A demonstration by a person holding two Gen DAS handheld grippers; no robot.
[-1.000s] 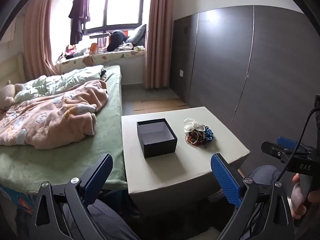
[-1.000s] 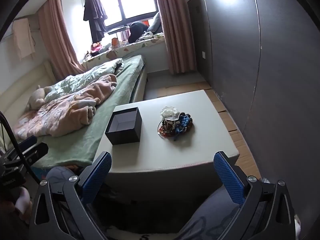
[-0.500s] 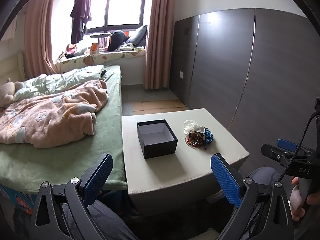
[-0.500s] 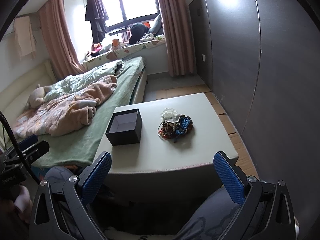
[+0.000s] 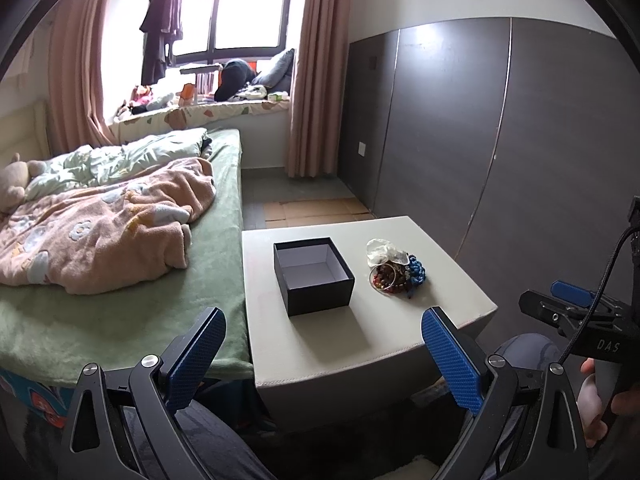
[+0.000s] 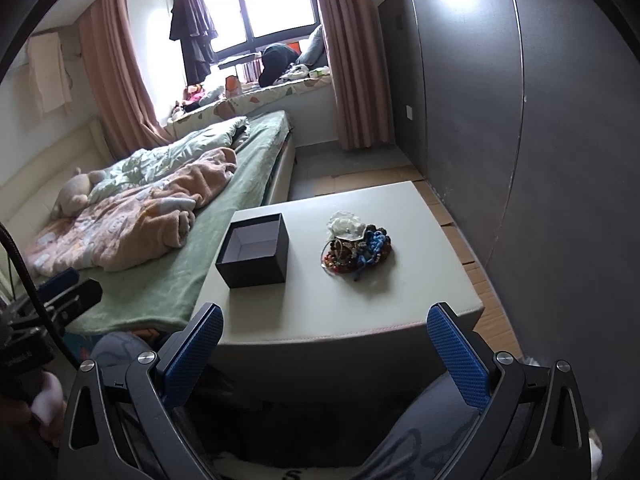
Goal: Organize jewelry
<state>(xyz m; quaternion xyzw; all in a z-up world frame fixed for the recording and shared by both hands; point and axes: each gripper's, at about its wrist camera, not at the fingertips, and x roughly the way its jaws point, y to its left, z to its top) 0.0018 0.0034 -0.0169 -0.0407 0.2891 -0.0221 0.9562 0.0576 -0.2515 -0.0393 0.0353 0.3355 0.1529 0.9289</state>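
A heap of jewelry, with beaded bracelets, a blue cord and a white piece, lies on the pale low table. Left of it stands an open black box with a pale inside and nothing in it. My left gripper hangs open short of the table's near edge, well back from the box. My right gripper is open too, also before the near edge, nothing between its blue pads. Each gripper shows at the side of the other's view.
A bed with a green sheet and a pink blanket abuts the table's left side. A grey panelled wall runs close on the right. The person's knees sit below the grippers. A window seat with clutter lies far behind.
Both views have drifted only slightly; the grippers stay open and short of the table. The box and the jewelry heap have not moved.
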